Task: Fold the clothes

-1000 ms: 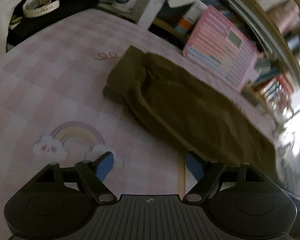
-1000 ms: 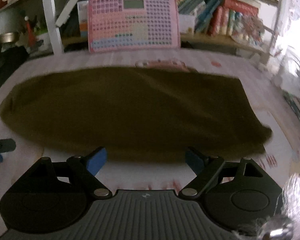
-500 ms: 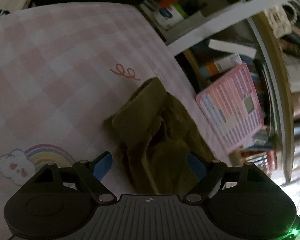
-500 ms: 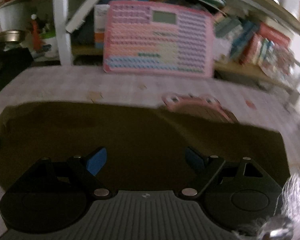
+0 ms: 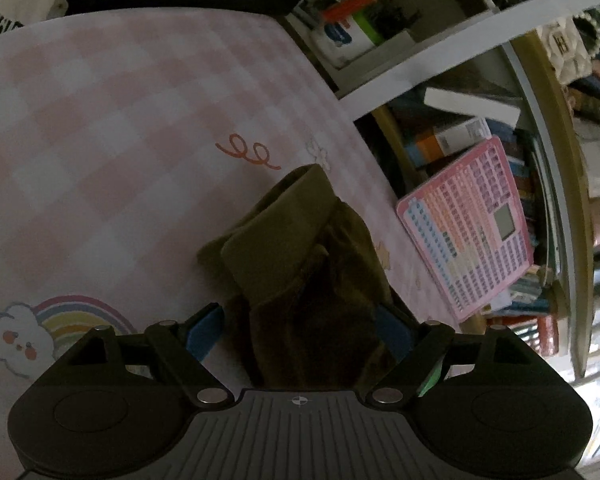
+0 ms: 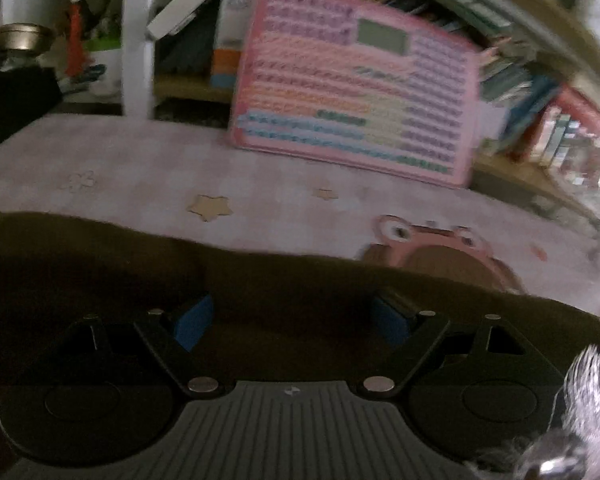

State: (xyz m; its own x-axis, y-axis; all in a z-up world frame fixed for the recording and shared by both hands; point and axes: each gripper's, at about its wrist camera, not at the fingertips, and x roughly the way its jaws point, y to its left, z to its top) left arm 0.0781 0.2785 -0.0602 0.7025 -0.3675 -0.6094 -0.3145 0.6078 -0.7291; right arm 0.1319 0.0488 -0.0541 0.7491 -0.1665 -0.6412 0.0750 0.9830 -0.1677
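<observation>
Olive garment (image 5: 300, 264) lay bunched on checked sheet (image 5: 100, 120) | left gripper (image 5: 300, 330), right gripper (image 6: 288, 320): jaws apart, nothing clamped | risk: closing on several bunched layers, skewing fold.

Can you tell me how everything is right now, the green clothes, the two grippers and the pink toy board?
olive garment: lying on the mat, rumpled, end folded over.
left gripper: open, garment between its fingers, not pinched.
right gripper: open, over the garment.
pink toy board: upright, leaning on the shelf.
checkered mat: spread flat.
</observation>
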